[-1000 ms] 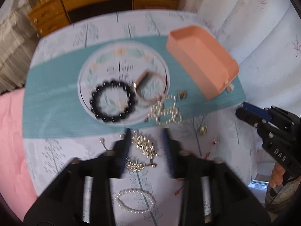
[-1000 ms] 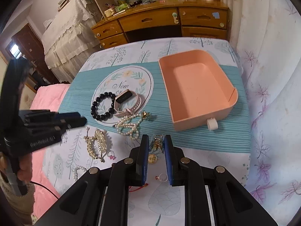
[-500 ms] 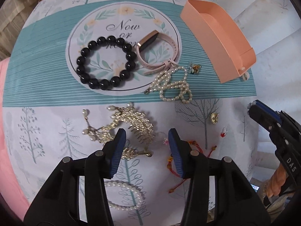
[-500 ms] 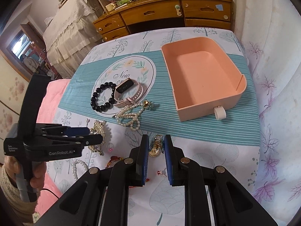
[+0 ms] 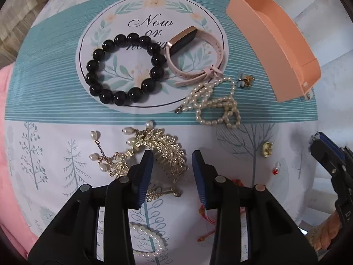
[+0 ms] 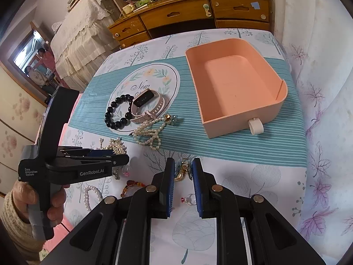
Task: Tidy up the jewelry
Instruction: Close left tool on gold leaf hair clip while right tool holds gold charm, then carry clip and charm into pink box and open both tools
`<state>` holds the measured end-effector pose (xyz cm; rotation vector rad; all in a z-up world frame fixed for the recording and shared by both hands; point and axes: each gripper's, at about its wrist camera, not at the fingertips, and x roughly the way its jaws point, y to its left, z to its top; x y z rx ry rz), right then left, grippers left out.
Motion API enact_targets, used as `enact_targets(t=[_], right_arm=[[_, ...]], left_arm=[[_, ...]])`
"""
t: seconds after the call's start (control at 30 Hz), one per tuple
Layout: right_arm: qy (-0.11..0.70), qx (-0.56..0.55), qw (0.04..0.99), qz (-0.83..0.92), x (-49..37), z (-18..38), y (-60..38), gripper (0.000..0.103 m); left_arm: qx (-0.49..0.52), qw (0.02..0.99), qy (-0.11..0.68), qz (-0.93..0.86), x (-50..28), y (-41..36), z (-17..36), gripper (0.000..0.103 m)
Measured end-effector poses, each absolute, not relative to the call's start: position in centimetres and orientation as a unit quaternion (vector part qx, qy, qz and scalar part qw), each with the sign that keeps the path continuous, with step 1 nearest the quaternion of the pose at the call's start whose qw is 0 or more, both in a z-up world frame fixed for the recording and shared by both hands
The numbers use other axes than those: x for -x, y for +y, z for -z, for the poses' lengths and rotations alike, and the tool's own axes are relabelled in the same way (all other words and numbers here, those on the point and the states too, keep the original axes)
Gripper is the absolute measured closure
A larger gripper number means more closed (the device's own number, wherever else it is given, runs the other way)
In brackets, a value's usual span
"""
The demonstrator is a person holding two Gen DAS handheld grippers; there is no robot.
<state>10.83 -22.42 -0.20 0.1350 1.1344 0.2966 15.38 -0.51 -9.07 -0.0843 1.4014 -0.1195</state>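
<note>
My left gripper (image 5: 172,155) is open, its fingers either side of a gold hair comb with pearls (image 5: 163,150) on the cloth. My right gripper (image 6: 183,162) has its jaws narrowly apart around a small gold brooch (image 6: 182,172); I cannot tell if they press on it. The empty pink tray (image 6: 276,107) stands at the far right, also in the left wrist view (image 5: 264,31). A black bead bracelet (image 5: 103,92), a pink watch (image 5: 217,44), a pearl necklace (image 5: 220,103) and a flower brooch (image 5: 245,80) lie on the teal band.
A pearl bracelet (image 5: 152,243), a red cord bracelet (image 5: 205,218), a small ring (image 6: 187,199) and a red earring (image 5: 275,170) lie near me. A wooden dresser (image 6: 187,15) stands behind the table. The tablecloth hangs off at the right edge.
My left gripper has moved forward and down over the gold hair comb. My right gripper has stayed over the small gold brooch, with the view shifting slightly.
</note>
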Motion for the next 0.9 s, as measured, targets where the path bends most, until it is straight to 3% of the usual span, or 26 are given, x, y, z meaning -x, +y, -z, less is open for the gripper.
enact_targets(t=[0.27,0.4,0.9], right_arm=[[0.540,-0.065,0.828,-0.139,-10.8,1.1,-22.5,0.087],[0.542,-0.067,0.826,-0.140,-10.8,1.6,-22.6,0.087],[0.532,-0.066,0.831,-0.148,-10.6,0.6,-22.3,0.087]], left_arm=[[0.019,0.768,0.639,0.040,-15.7,-1.1,9.3,0.071],[0.046,0.784,0.618,0.043,-15.3,-0.7,8.8,0.089],[0.032,0.822,0.567,0.051,-13.5,0.8,4.3,0.094]])
